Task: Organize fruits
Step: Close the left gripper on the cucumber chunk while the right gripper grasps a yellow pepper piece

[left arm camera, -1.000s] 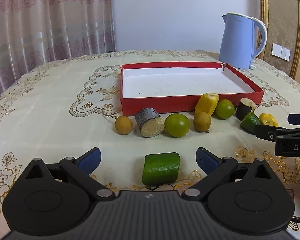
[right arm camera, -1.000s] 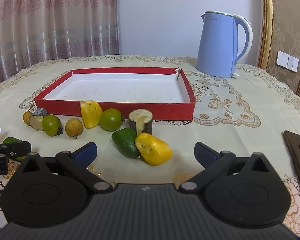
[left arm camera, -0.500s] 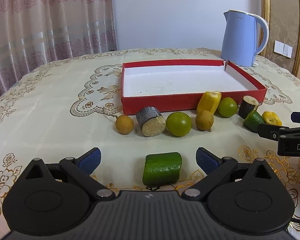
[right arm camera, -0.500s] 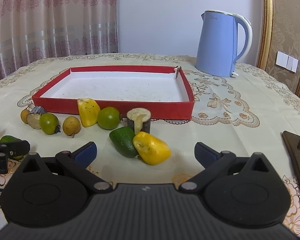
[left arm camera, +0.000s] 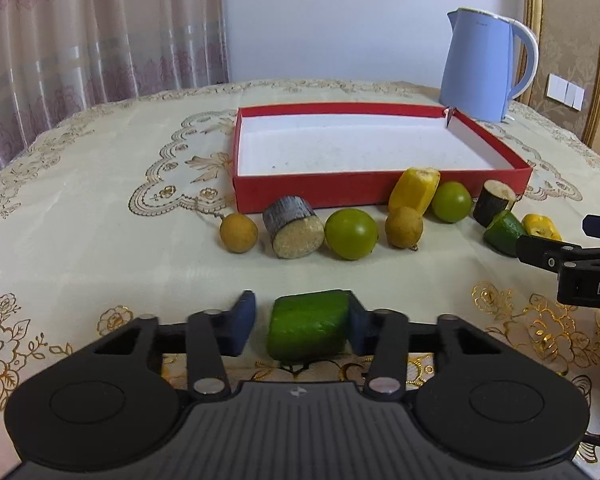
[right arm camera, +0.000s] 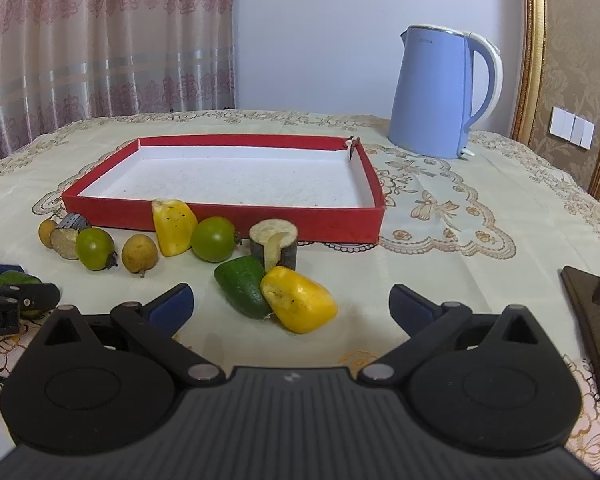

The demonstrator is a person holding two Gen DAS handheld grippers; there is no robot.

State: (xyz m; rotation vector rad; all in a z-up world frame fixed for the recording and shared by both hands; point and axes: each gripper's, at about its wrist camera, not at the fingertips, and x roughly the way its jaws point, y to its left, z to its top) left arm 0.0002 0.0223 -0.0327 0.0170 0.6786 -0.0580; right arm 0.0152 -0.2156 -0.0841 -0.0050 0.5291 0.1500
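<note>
1. A green cucumber chunk (left arm camera: pixel 308 330) lies on the tablecloth (left arm camera: pixel 80 208) between the left gripper (left arm camera: pixel 302 322)'s fingers; one touches it, the other stands just off.
2. The right gripper (right arm camera: pixel 290 300) hangs wide open, holding nothing, near a yellow piece (right arm camera: pixel 298 304).
3. A red tray (left arm camera: pixel 380 194) sits behind the fruit row.
</note>
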